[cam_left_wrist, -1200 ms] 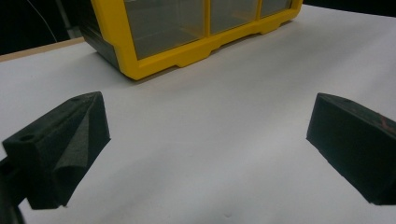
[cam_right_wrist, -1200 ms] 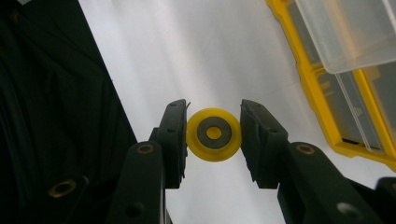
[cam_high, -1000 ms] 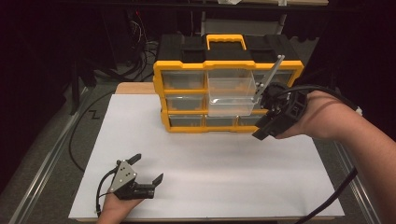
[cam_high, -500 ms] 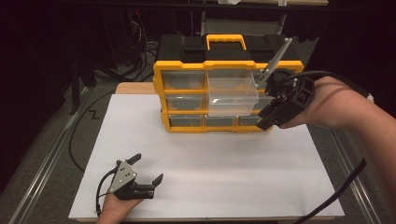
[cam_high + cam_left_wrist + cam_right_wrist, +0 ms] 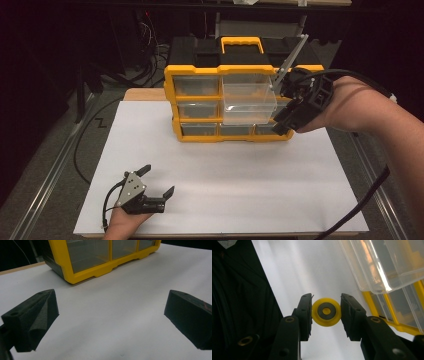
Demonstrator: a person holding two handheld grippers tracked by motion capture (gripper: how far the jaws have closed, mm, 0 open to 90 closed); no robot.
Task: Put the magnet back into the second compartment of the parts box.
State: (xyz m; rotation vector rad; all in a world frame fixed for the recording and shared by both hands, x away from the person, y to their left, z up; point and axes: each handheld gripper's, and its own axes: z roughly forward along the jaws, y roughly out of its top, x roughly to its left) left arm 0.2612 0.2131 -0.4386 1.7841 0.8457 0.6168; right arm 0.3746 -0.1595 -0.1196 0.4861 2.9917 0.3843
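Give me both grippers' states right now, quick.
Left gripper: open, holding nothing, low over the white sheet.
Right gripper: closed on a yellow disc, beside the pulled-out clear drawer.

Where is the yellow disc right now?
In the right gripper view, the yellow disc sits clamped in the right gripper, beside the pulled-out clear drawer of the organizer.

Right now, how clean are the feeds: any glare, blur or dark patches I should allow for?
High view: room behind the organizer falls black, white sheet evenly lit. Left gripper view: left claw blocks soft, cabinet edge sharper. Right gripper view: glare streaks the clear drawer; yellow disc in the right claw is sharp, left side black.
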